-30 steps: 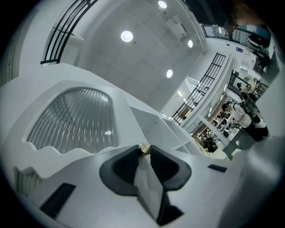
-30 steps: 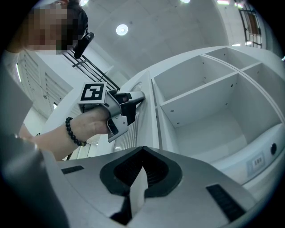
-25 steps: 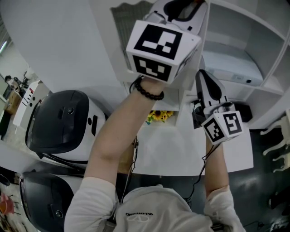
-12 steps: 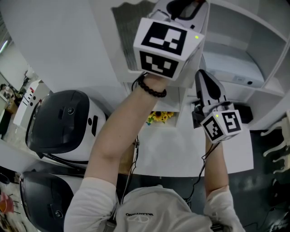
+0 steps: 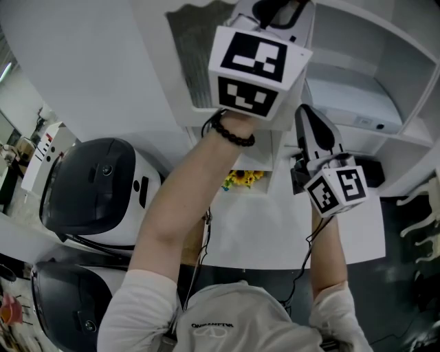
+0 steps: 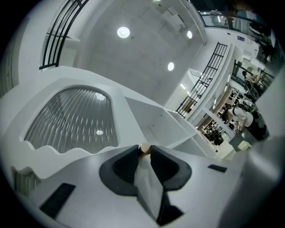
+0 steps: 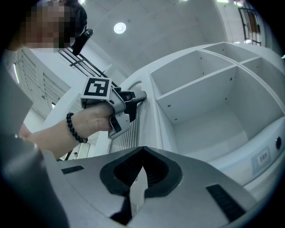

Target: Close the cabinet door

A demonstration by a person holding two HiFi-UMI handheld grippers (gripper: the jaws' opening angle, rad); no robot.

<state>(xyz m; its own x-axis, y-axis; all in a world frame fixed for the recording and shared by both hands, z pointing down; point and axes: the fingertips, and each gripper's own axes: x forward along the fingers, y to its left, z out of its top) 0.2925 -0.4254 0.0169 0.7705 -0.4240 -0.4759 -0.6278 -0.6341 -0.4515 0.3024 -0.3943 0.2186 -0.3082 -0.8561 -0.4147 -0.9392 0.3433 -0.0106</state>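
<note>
The white cabinet door [image 5: 192,62] with a ribbed glass panel [image 6: 71,120] stands part open at the left of the open-shelved cabinet [image 5: 357,82]. My left gripper [image 5: 275,8] is raised to the door's edge and is shut on a small tan door knob [image 6: 143,148]. In the right gripper view the left gripper [image 7: 138,98] sits against the ribbed door [image 7: 129,136], beside the empty shelves [image 7: 209,102]. My right gripper [image 5: 307,113] hangs lower, in front of the cabinet. It is shut with nothing between its fingers [image 7: 142,150].
A white table [image 5: 275,230] lies below, with yellow flowers [image 5: 242,177] and a black object [image 5: 375,172] on it. Two black-and-white rounded machines [image 5: 103,185] stand at the left. A white ledge [image 5: 357,113] sits on the lower shelf.
My left gripper has moved a little to the right, toward the cabinet, with the door knob in it. The right gripper has stayed still.
</note>
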